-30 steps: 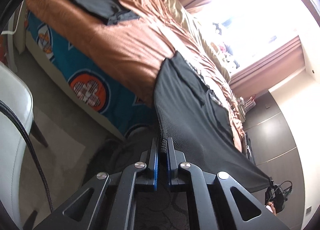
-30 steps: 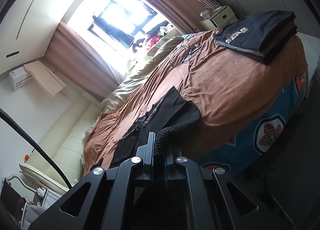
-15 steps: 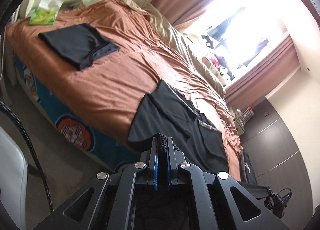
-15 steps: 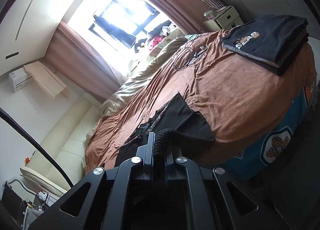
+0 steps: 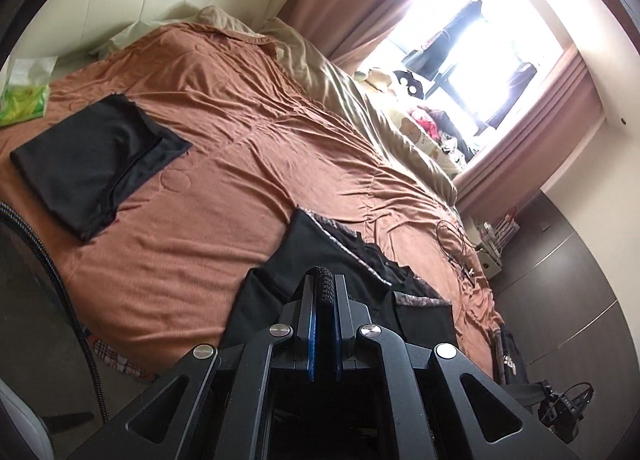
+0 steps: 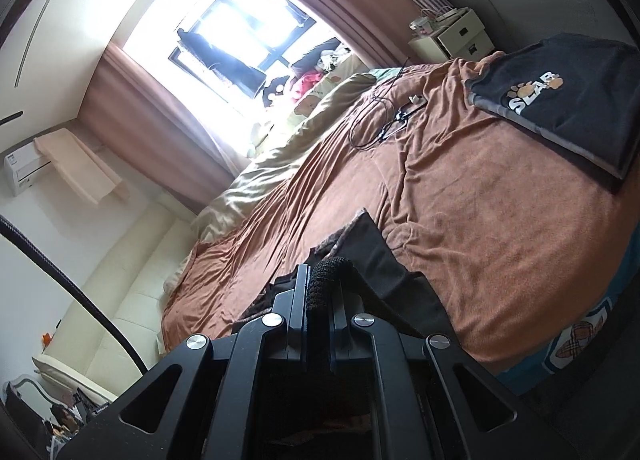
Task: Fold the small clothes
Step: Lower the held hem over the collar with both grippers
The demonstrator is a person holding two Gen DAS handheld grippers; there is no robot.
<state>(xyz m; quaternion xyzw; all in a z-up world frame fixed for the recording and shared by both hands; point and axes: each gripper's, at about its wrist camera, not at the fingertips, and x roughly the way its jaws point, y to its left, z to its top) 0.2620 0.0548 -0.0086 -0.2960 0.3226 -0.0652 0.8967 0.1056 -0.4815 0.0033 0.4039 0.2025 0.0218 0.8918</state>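
Observation:
A black garment (image 5: 320,252) with a patterned lining lies at the near edge of the bed with the brown cover (image 5: 240,148). My left gripper (image 5: 324,280) is shut on a bunched edge of it. My right gripper (image 6: 322,280) is shut on another bunched edge of the same garment (image 6: 372,248). Both grippers hold their edges above the part of the garment that rests on the bed. The cloth below the grippers is hidden by their bodies.
A folded black garment (image 5: 96,156) lies at the left of the bed, near a green tissue pack (image 5: 24,100). A stack of folded dark clothes with a printed logo (image 6: 560,100) sits at the right. A cable (image 6: 384,116) lies on the cover. A beige duvet (image 5: 360,108) lies by the window.
Both grippers have risen and moved in over the bed, carrying the held edges of the black garment toward its far side. The hanging part of the garment now lies on the bed.

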